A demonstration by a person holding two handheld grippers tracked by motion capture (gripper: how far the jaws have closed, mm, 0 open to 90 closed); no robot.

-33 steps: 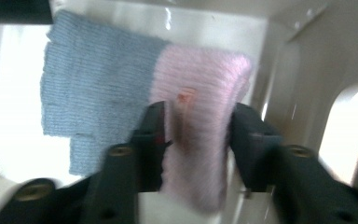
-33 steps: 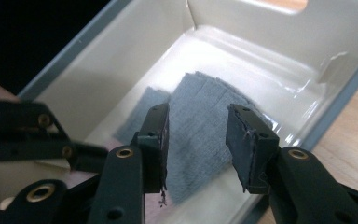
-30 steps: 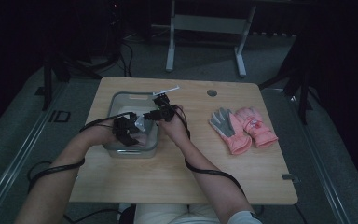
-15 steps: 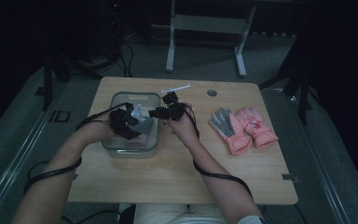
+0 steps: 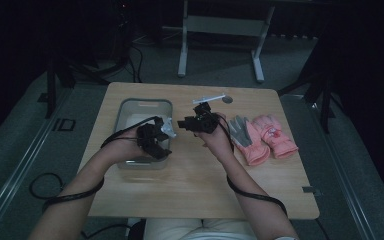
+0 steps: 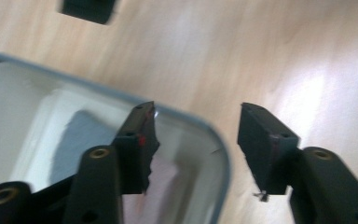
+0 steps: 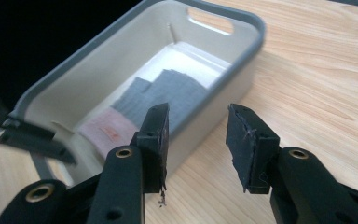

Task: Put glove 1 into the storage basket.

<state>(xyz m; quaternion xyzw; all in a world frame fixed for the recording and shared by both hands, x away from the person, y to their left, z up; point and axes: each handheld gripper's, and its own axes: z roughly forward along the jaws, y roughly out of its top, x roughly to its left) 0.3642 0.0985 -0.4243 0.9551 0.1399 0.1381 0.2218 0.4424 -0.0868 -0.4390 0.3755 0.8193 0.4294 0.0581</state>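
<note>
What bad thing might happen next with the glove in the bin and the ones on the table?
1. The left gripper hangs open over the bin's rim; lowering could bump and shove it.
2. The remaining gloves lie right of the right gripper; its trailing cable might drag them.
3. The glove in the bin lies loosely and may snag.

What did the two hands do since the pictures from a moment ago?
Both tools lifted out of the grey bin; the right tool drew away toward the gloves. The left tool has just been opening, nothing between its jaws. The pink gloves and the cloths in the bin stayed put.
</note>
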